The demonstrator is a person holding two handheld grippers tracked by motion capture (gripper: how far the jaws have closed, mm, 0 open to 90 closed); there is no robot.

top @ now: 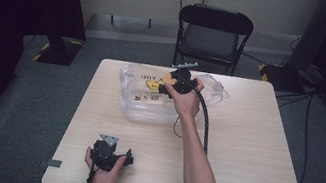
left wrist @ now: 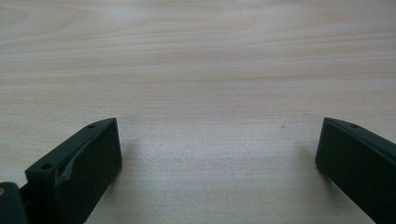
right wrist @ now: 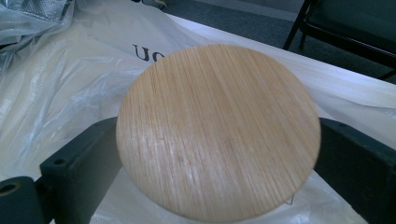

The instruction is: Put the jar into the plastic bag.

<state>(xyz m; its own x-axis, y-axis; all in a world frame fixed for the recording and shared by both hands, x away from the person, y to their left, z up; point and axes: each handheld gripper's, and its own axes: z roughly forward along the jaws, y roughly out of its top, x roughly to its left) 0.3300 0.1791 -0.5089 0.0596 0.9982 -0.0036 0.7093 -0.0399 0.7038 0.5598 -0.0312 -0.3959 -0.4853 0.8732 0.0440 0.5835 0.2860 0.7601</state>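
Right gripper (right wrist: 219, 140) jaws clamp round wooden disc (right wrist: 218, 130) over plastic bag (top: 149, 102).

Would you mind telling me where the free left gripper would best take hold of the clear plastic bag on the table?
Probably the crumpled near-left corner of the plastic bag, approached from the person's side. The film there is loose and raised enough to pinch. The right gripper is over the bag's middle, closed on a wooden disc. The left gripper is open near the table's front edge.
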